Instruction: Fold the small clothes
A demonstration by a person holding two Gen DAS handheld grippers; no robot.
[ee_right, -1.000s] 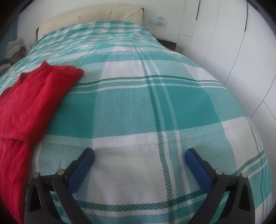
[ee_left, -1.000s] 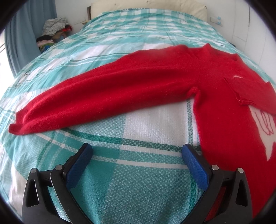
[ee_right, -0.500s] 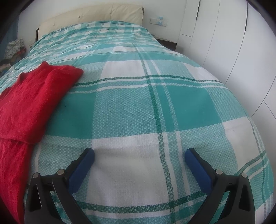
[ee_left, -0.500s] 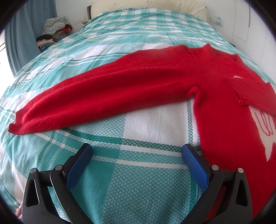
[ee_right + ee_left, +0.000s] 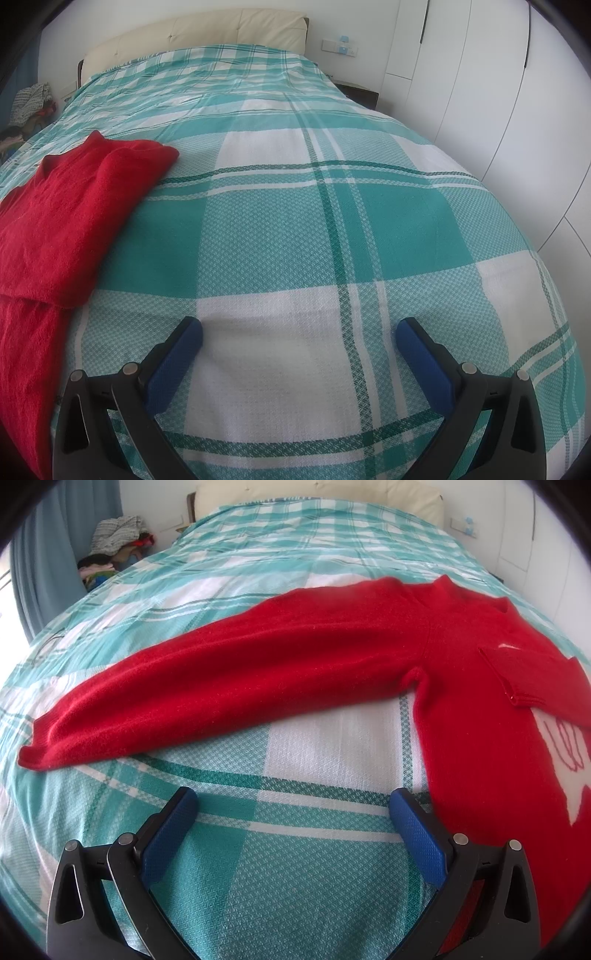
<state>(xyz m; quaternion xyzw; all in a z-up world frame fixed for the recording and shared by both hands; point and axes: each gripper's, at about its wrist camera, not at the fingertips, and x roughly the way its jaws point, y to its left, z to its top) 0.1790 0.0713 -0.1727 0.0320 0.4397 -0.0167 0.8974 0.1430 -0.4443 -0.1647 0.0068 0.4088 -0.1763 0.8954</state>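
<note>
Teal-and-white checked bedspread [image 5: 303,878] over a bed filling both views, cream headboard [image 5: 207,35] at the top, white wardrobe doors [image 5: 480,85] down the right edge of the right wrist view, a heap of other clothes [image 5: 114,550] at the upper left of the left wrist view beside a blue curtain [image 5: 48,554]; spread flat across the middle of the left wrist view, a red sweater [image 5: 480,716], body running down the right side of that frame; one sleeve already turned in across the chest, cuff [image 5: 517,698] lying at the right of the frame just above a white motif; the other sleeve [image 5: 229,679] stretched out long toward the left edge, its cuff end at middle left; same sweater seen again as a folded red edge at the left of the right wrist view [image 5: 66,221]. Left gripper [image 5: 293,812] at the bottom of its frame, blue fingers [image 5: 168,834] spread wide with nothing between them, just short of the sweater's side edge; right gripper [image 5: 299,334] likewise spread wide and empty over bare bedspread, well apart from the red cloth. Judged as mid-fold: one sleeve in, second sleeve not yet folded; next move probably a reach by the left gripper to the far cuff, a pinch through both knit layers, then a carry across the chest; soft, thick knit likely to sag and drag, so a low, steady lift advisable.
</note>
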